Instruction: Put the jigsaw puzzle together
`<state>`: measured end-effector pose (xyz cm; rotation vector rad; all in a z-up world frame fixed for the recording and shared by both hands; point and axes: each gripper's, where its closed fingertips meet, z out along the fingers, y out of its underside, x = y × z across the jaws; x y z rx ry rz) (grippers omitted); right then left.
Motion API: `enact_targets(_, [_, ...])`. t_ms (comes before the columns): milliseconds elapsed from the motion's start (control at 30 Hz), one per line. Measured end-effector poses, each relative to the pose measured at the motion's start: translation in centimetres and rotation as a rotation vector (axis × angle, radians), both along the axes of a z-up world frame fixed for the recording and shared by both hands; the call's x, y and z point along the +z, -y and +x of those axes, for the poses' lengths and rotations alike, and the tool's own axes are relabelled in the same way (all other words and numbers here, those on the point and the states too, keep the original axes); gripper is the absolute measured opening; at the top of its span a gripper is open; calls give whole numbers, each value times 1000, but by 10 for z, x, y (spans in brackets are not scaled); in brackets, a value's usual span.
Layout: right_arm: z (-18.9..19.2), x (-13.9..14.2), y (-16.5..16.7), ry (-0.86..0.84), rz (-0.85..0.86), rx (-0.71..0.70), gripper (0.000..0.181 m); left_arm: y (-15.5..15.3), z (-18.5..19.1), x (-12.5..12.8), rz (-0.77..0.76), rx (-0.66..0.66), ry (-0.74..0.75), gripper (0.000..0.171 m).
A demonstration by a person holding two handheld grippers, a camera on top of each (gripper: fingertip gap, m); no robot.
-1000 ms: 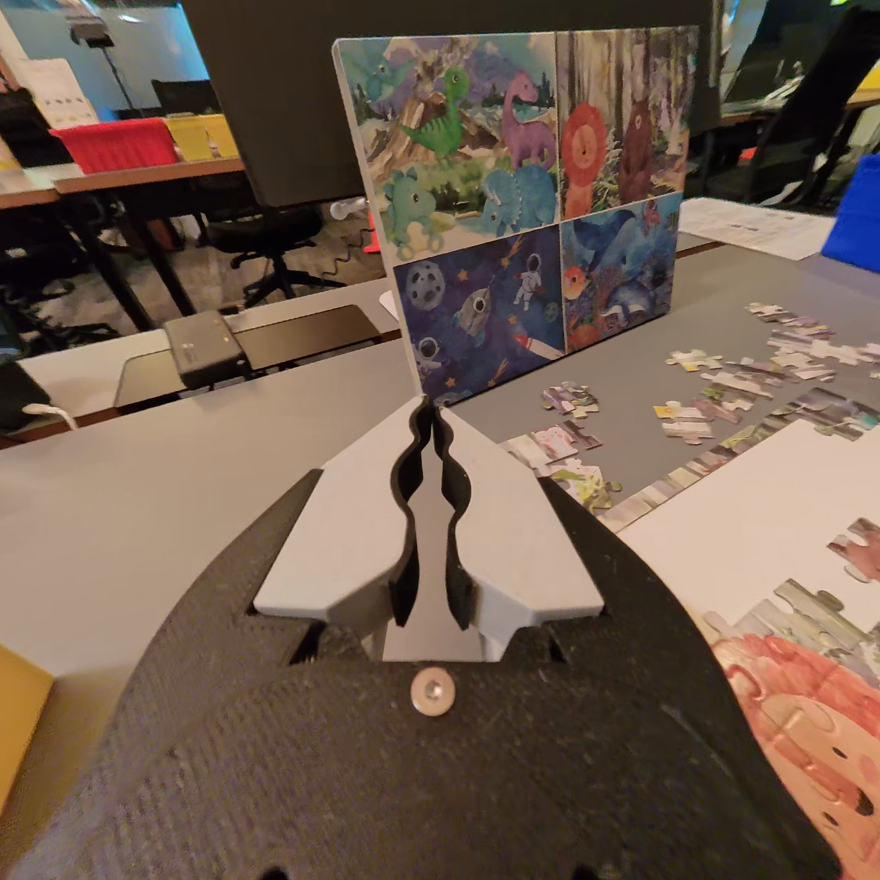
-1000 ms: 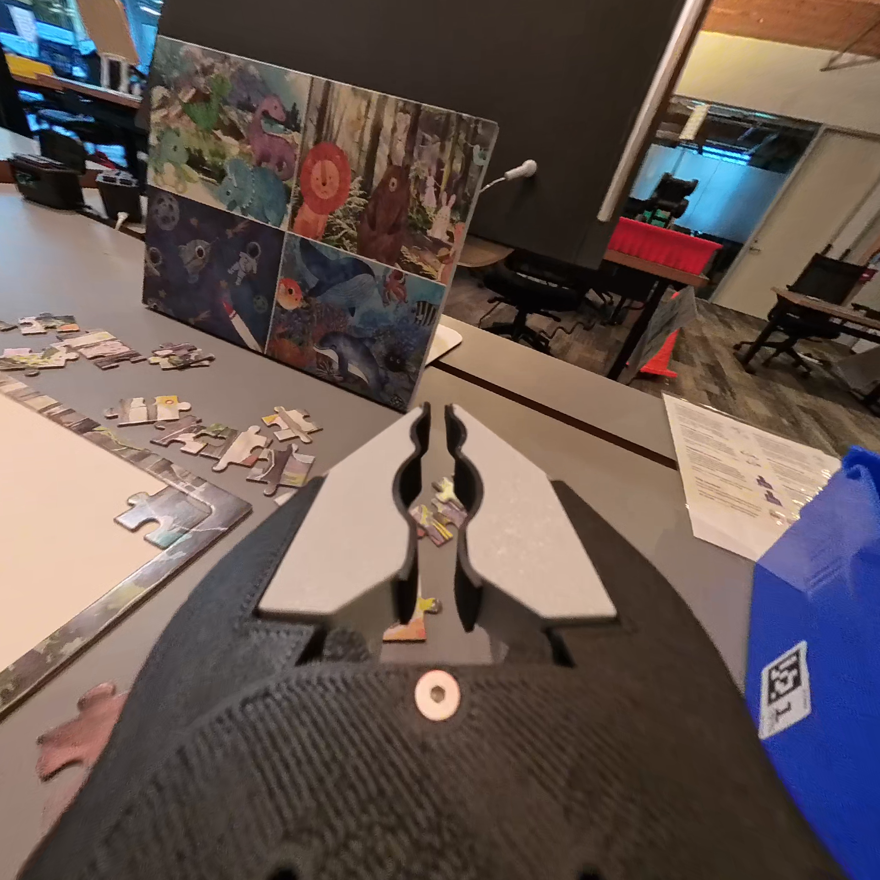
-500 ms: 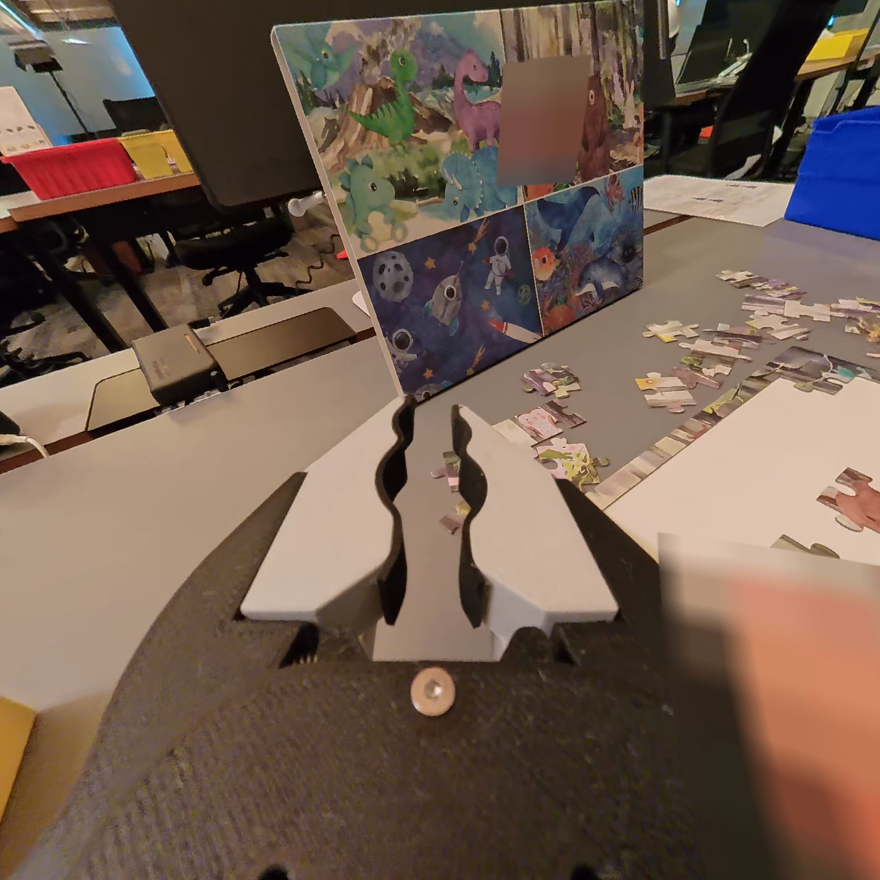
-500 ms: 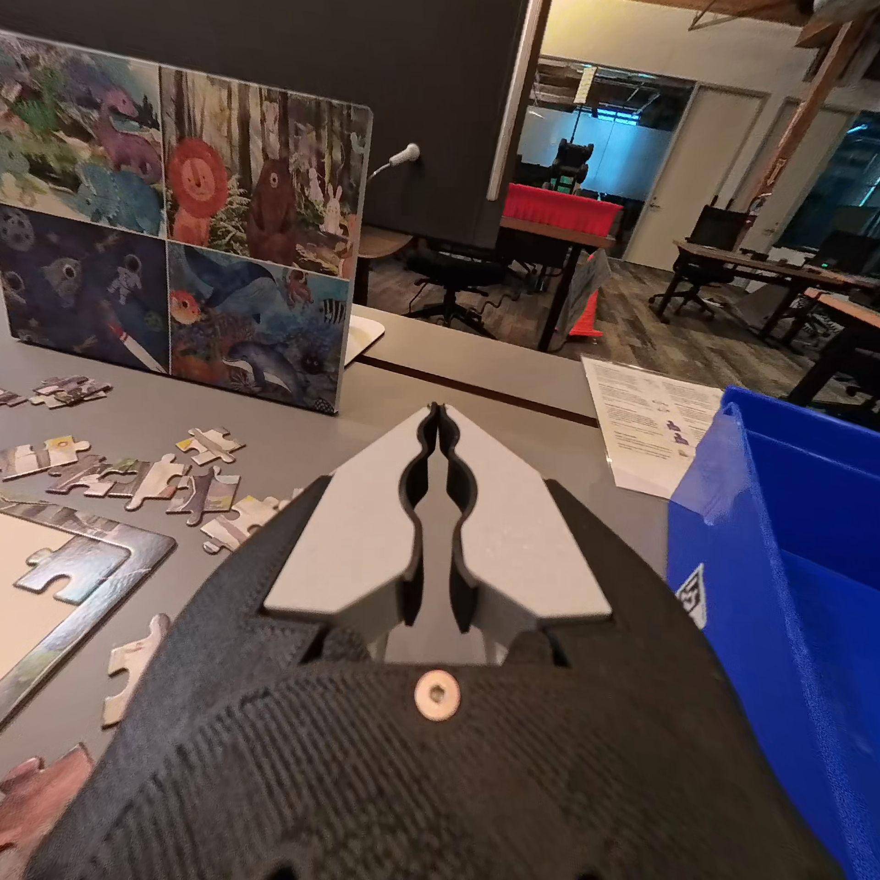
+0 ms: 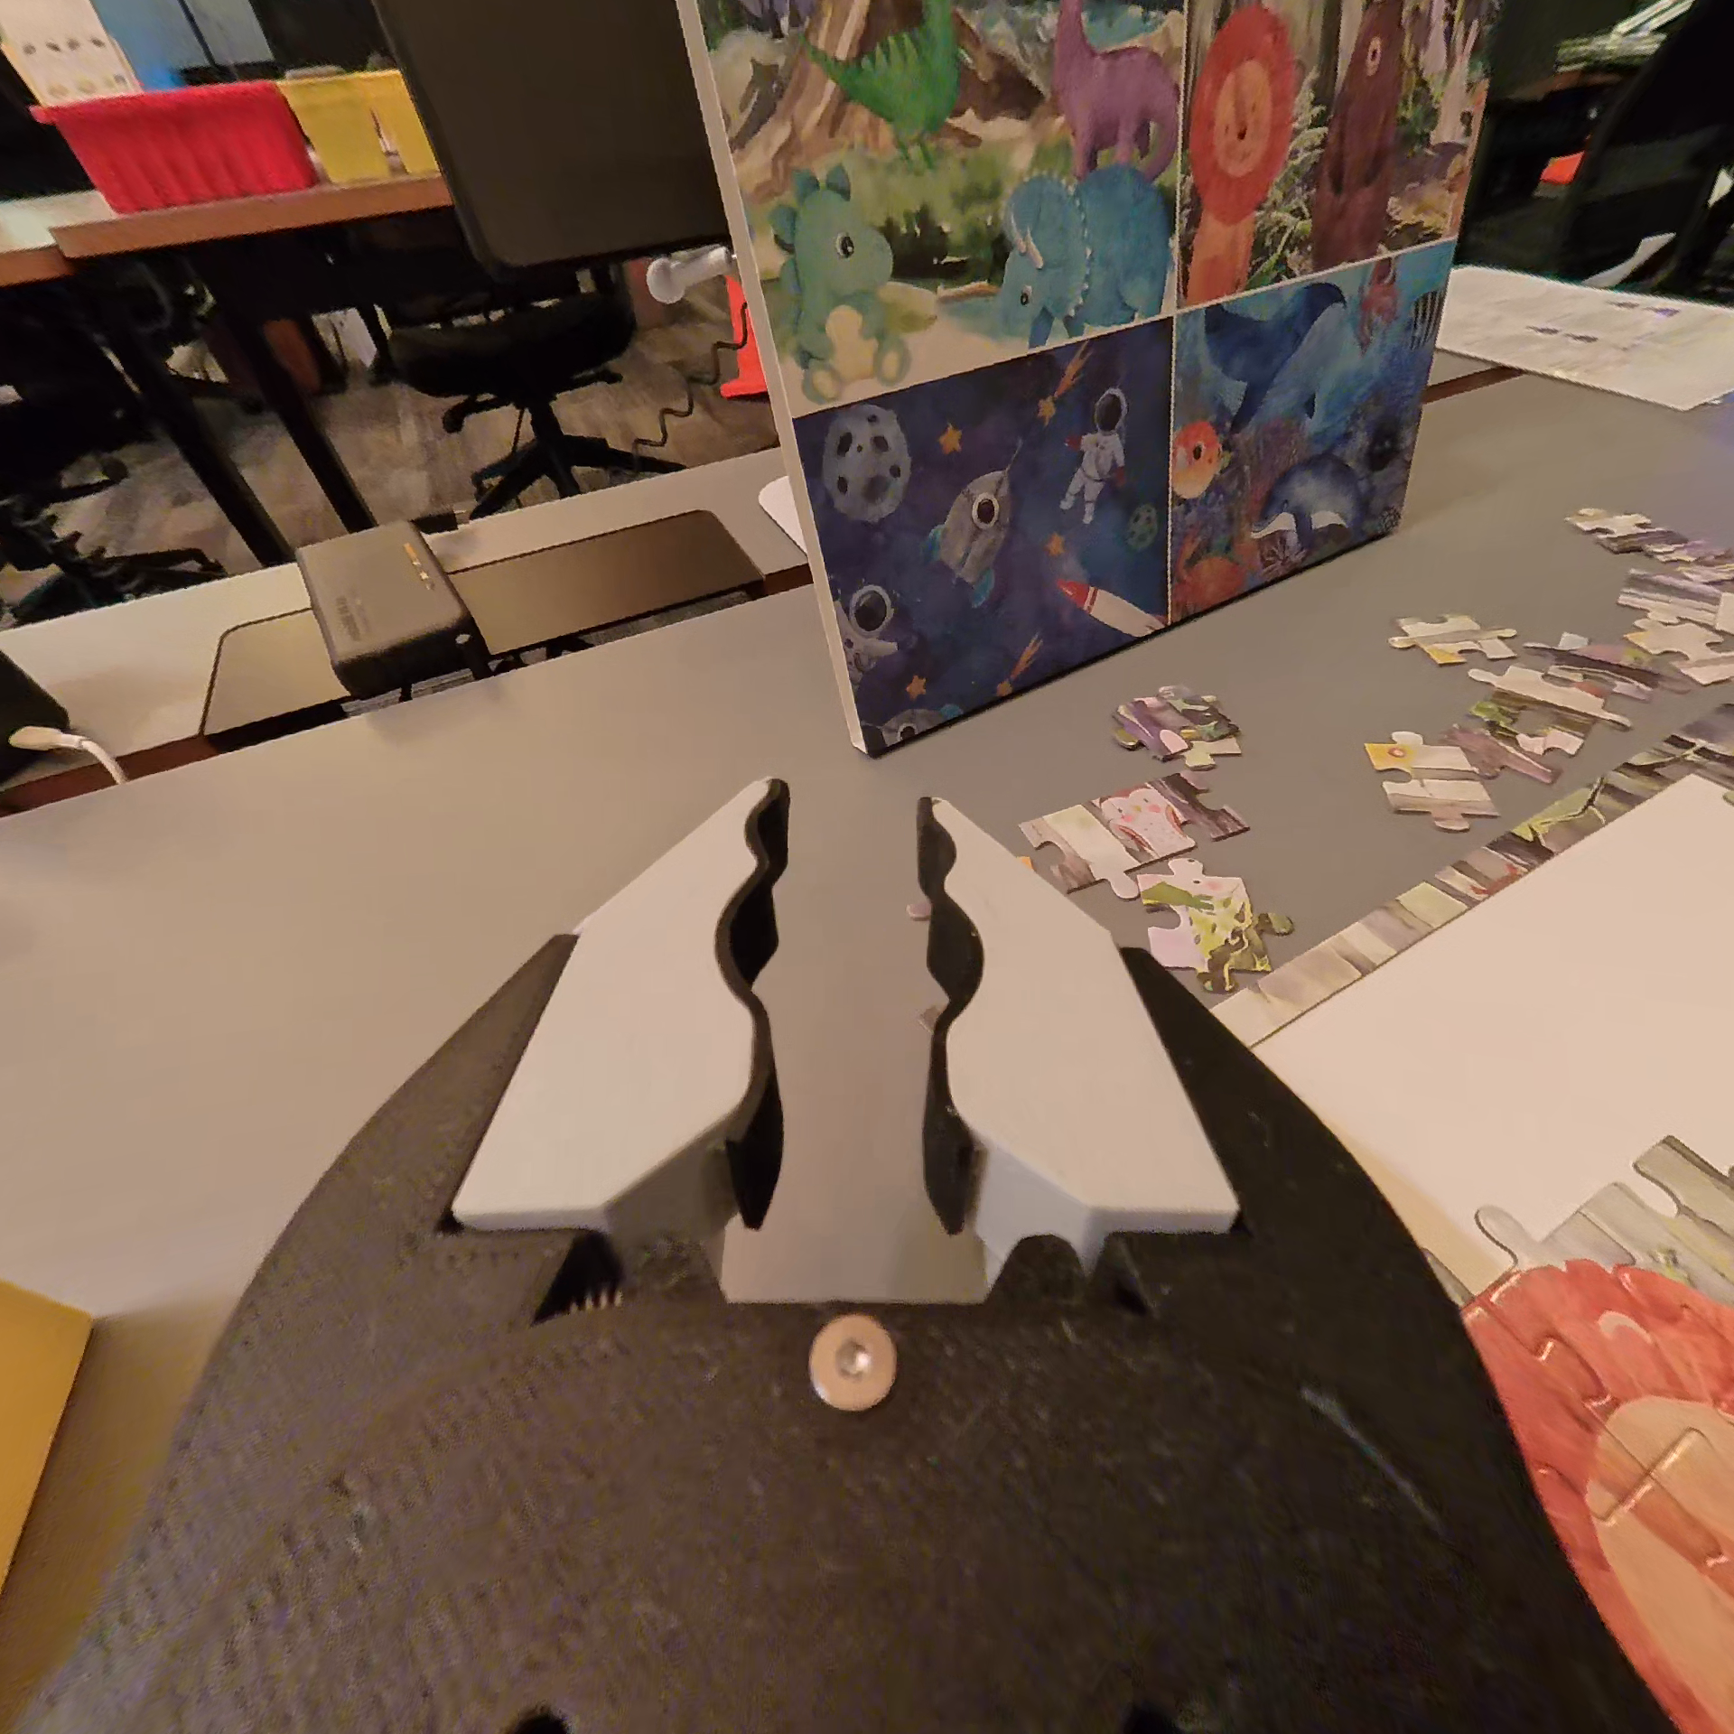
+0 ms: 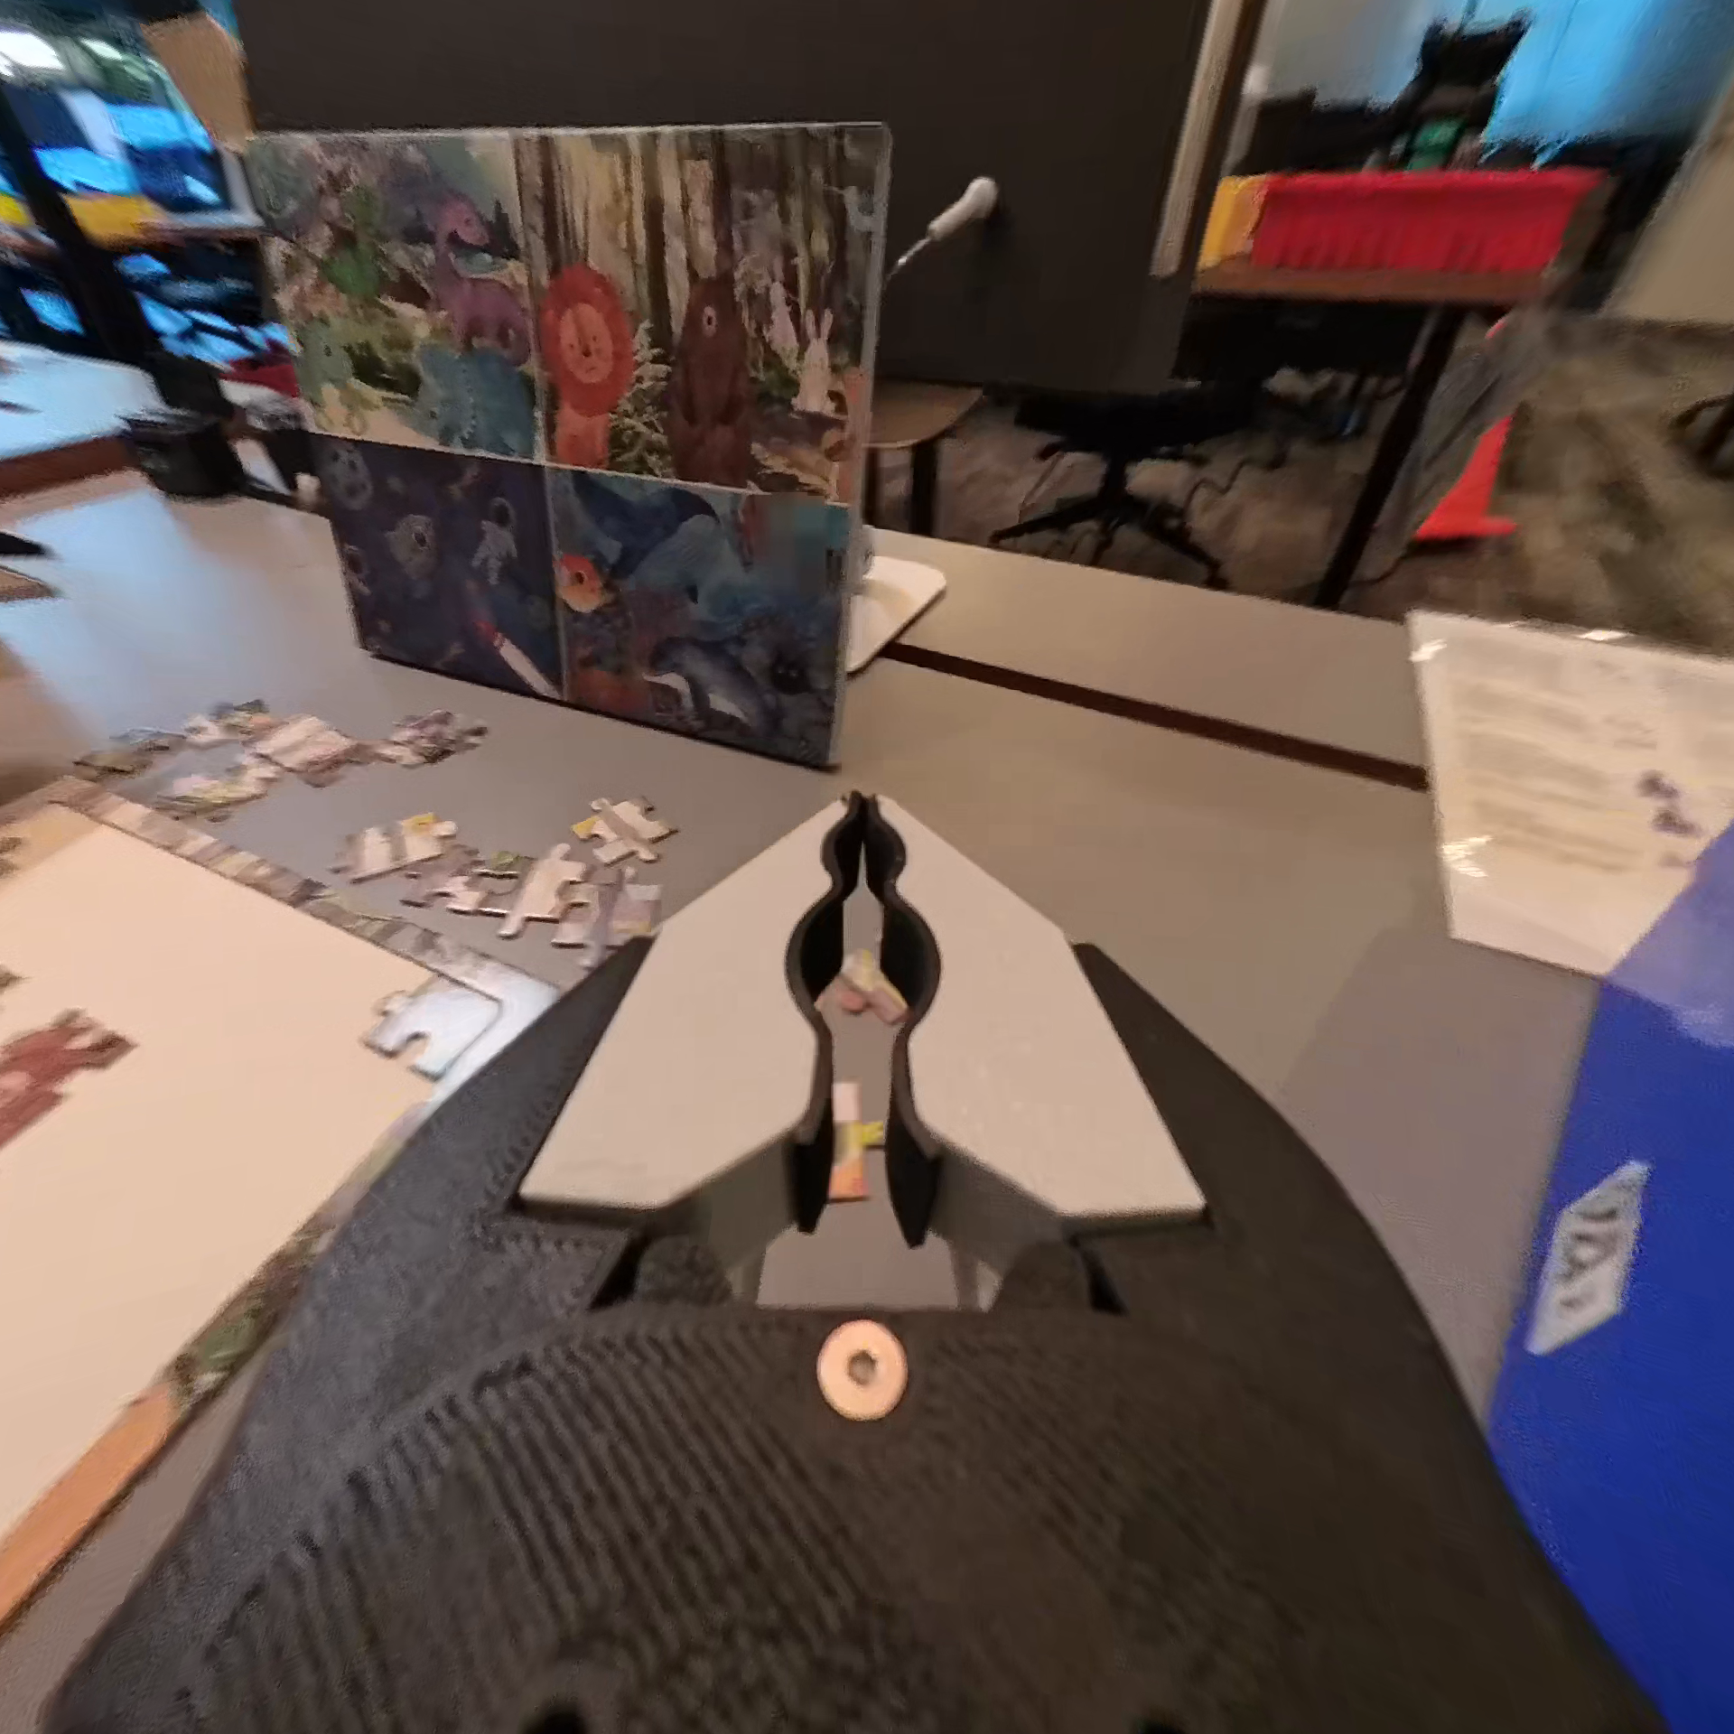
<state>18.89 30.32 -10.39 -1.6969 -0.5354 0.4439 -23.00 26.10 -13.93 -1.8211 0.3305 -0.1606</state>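
A white puzzle board point(image 5: 1501, 985) with a partly built edge frame lies on the grey table. A joined lion section point(image 5: 1614, 1426) sits at its near side. Loose pieces point(image 5: 1145, 835) lie between the board and the upright picture box point(image 5: 1079, 375). My left gripper point(image 5: 849, 798) is open and empty over bare table, left of those pieces. My right gripper point(image 6: 859, 802) is shut at the tips. Loose pieces point(image 6: 859, 985) on the table show through the gap behind the tips. The board point(image 6: 188, 1013), more pieces point(image 6: 525, 873) and the box point(image 6: 600, 450) lie to its left.
A blue bin point(image 6: 1642, 1220) stands close on the right, with a paper sheet point(image 6: 1576, 779) behind it. A black device point(image 5: 385, 600) sits at the table's far left edge and a yellow object point(image 5: 28, 1389) at the near left. Chairs and desks stand beyond. Left tips to right tips: about 45 cm. The joined lion section point(image 5: 1614, 1426) is about 15 cm from my left fingertips.
My left gripper went from shut to open and moved closer to the picture box. My right gripper closed its small gap, swung right toward the blue bin, then back left.
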Motion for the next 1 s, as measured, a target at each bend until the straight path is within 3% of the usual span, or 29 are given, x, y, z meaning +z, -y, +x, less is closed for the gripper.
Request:
enact_targets(100, [-6, 13, 8, -111, -27, 72, 0, 1, 2, 0, -5, -25, 13, 33])
enact_targets(233, [10, 37, 16, -73, 97, 28, 0, 2, 5, 1, 0, -49, 24, 38])
enact_targets(300, [18, 64, 30, -87, 213, 39, 0, 3, 5, 2, 5, -52, 27, 39])
enact_targets(400, [37, 114, 62, -255, 369, 77, 0, 2, 4, -1, -26, -47, 67, 44])
enact_targets(467, [56, 126, 69, -333, 432, 35, 0, 4, 8, -5, -74, -85, 122, 47])
enact_targets(600, [49, 112, 62, -294, 393, 58, 0, 9, 16, 0, -58, -149, 164, 48])
enact_targets(800, [5, 60, 42, -65, 206, 121, 0, 10, 20, 0, -44, -156, 118, 48])
enact_targets(900, [8, 43, 34, 7, 186, 84, 0, 10, 22, -1, -45, -154, 91, 48])
enact_targets(1000, [15, 43, 32, -22, 179, 68, 0, 12, 23, 0, -25, -147, 71, 50])
